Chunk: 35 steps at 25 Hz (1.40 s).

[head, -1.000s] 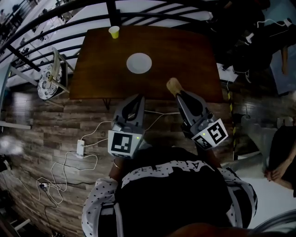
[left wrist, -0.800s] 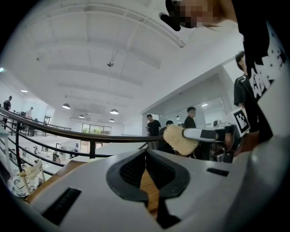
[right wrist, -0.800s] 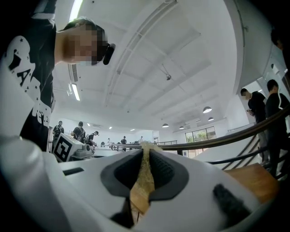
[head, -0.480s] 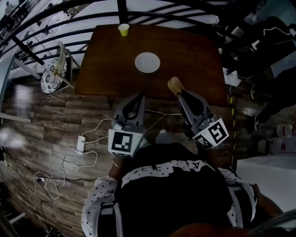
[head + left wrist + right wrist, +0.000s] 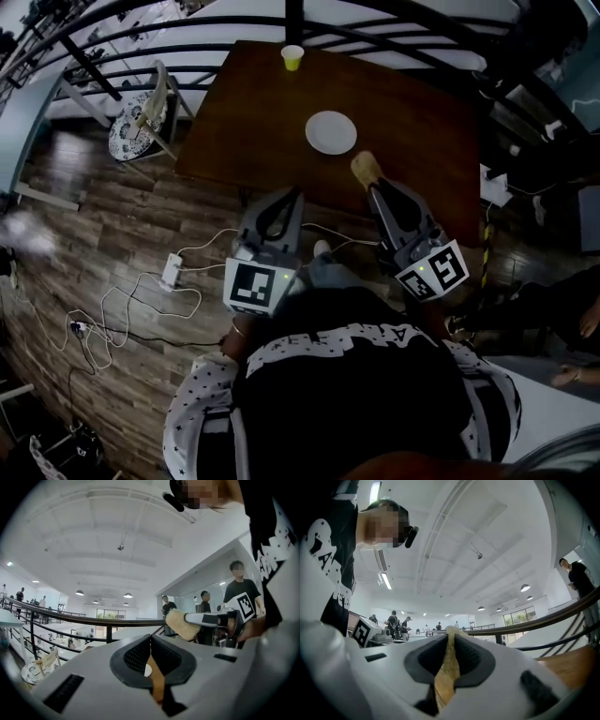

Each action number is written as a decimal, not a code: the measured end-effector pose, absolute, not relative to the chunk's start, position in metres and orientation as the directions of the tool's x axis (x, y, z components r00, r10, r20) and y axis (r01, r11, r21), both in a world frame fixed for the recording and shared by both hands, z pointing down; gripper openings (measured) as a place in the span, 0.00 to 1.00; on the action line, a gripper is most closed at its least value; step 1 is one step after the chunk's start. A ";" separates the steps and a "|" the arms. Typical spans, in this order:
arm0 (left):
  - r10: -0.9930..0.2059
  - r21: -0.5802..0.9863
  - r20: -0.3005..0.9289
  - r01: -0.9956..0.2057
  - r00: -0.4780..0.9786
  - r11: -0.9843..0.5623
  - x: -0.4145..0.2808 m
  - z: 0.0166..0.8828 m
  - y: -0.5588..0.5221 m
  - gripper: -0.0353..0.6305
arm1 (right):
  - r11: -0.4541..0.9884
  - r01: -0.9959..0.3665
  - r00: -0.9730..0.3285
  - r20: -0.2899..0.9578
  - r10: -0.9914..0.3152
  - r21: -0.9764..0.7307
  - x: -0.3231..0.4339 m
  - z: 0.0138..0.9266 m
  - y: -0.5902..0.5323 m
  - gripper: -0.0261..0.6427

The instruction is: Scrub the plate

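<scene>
A tan sponge (image 5: 367, 169) is clamped in the fingers of the right gripper (image 5: 377, 190), those of the left gripper (image 5: 292, 194) are closed together, empty, and the white plate (image 5: 331, 132) is seen on the counter (image 5: 244, 112), farther off than both.

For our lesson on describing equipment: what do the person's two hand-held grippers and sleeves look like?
The left hand-held gripper and right hand-held gripper are each a grey tapering wedge with black ribbed pads, carrying a cube with a black-and-white square marker and a small green light. The person wears a black top with white lettering and pale, dark-spotted sleeves.
</scene>
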<state>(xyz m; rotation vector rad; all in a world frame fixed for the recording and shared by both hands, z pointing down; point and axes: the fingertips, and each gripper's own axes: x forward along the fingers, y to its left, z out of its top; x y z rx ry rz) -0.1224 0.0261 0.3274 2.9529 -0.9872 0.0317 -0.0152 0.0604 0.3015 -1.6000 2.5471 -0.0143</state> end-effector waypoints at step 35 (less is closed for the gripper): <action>-0.774 -0.033 0.106 -0.776 0.624 -0.630 -0.083 0.337 -0.092 0.07 | 0.655 -0.743 -0.639 -0.144 -0.756 -0.141 0.027 0.323 -0.095 0.11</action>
